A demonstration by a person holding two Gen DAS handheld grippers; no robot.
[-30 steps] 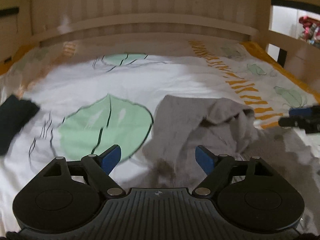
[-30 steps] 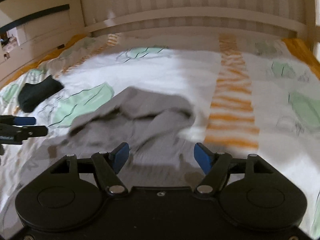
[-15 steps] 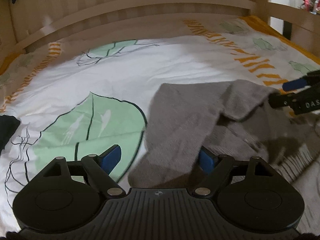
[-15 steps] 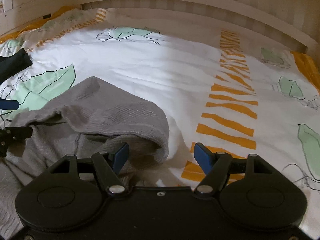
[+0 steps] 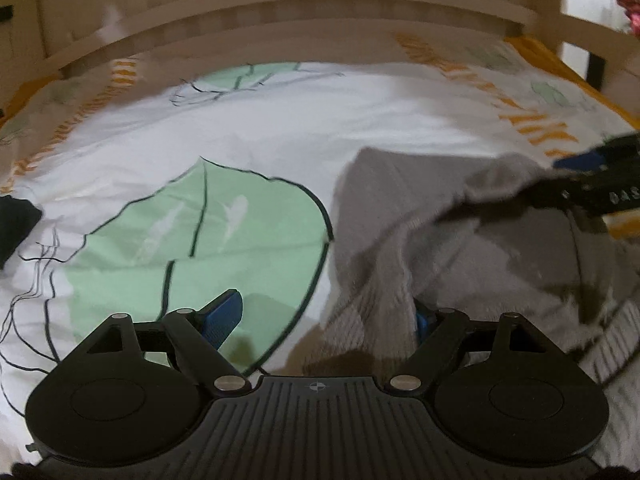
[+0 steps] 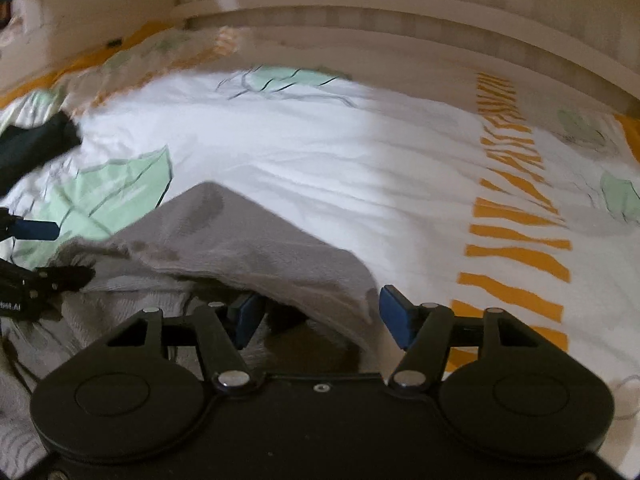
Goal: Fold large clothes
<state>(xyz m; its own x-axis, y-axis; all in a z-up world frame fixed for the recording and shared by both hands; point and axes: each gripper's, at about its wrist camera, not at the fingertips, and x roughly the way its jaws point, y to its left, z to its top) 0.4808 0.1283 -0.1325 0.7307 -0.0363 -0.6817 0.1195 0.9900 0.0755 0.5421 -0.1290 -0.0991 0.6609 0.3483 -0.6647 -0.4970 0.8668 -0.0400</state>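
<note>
A grey knitted garment (image 5: 400,216) lies crumpled on the bed, its upper layer folded over. My left gripper (image 5: 322,318) is open low over the garment's left edge. Its left finger is above the green leaf print, and the cloth covers most of the right pad (image 5: 421,320). In the right wrist view the garment's folded corner (image 6: 260,240) reaches between the fingers of my right gripper (image 6: 320,316). Those jaws are closing, with a gap still showing at the right pad (image 6: 394,316). Each gripper shows in the other's view: the right gripper (image 5: 600,184), the left gripper (image 6: 36,252).
The bedspread (image 5: 260,132) is white with green leaves and orange stripes (image 6: 516,240). A black garment (image 6: 32,148) lies at the far left. A wooden bed rail (image 5: 280,8) runs along the far side, with an opening at the right corner.
Both grippers have come down and closer to the grey garment. The right fingers stand nearer together with the fold between them. Cloth now hides the left gripper's right pad.
</note>
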